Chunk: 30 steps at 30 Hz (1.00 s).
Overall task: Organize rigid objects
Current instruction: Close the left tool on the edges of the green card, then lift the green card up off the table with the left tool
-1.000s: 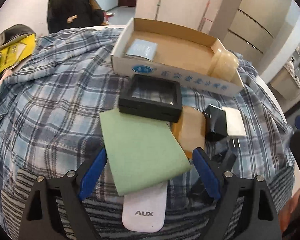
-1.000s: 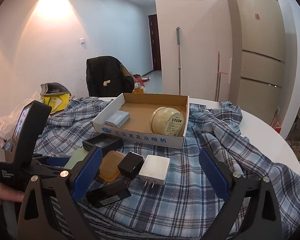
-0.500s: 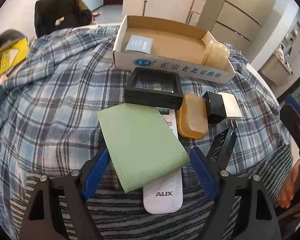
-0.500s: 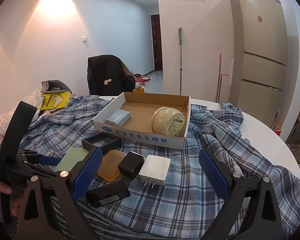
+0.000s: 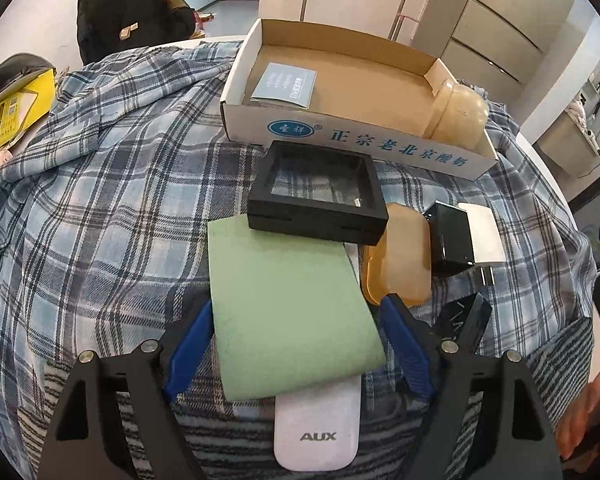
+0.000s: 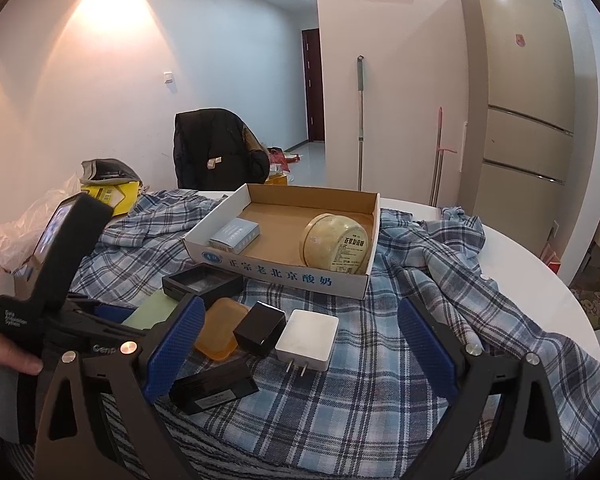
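Left gripper [image 5: 296,328] held open astride the green wallet [image 5: 288,308], pads clear of both long edges.

The wallet is seen lying flat on the plaid cloth [image 5: 112,200], its near end resting on a white AUX remote [image 5: 318,428] and its far end touching the black display case [image 5: 318,192]. It is judged to be light, thin and a little pliable, with a matte, non-slippery cover; a grip across its two long edges near the middle is advised, since a hard squeeze may buckle it. The right gripper [image 6: 300,340] is held wide open and empty above the white charger [image 6: 308,340]. The cardboard box [image 5: 340,140] lies beyond.
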Each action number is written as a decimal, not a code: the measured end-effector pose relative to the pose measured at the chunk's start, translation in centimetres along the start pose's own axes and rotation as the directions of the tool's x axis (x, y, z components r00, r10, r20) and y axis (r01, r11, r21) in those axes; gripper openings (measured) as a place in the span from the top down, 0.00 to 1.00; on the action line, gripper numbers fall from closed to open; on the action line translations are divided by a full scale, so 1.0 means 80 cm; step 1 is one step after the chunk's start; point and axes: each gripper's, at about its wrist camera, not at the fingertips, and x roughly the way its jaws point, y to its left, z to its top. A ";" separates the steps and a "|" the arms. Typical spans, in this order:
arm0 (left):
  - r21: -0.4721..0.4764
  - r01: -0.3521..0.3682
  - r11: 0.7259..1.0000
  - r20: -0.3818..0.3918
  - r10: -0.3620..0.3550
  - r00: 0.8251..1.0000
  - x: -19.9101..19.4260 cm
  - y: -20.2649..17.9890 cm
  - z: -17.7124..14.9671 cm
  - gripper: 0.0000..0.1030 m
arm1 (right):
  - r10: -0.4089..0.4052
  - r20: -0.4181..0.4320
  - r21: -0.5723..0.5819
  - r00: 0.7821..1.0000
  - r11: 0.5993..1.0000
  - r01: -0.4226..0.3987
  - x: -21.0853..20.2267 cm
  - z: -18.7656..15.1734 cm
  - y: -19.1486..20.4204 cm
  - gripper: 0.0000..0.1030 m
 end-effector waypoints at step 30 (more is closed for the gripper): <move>0.161 0.182 0.970 0.110 -0.201 0.973 -0.063 0.008 -0.050 0.27 | -0.036 -0.026 0.069 0.999 0.997 0.037 0.012 0.000 -0.024 0.06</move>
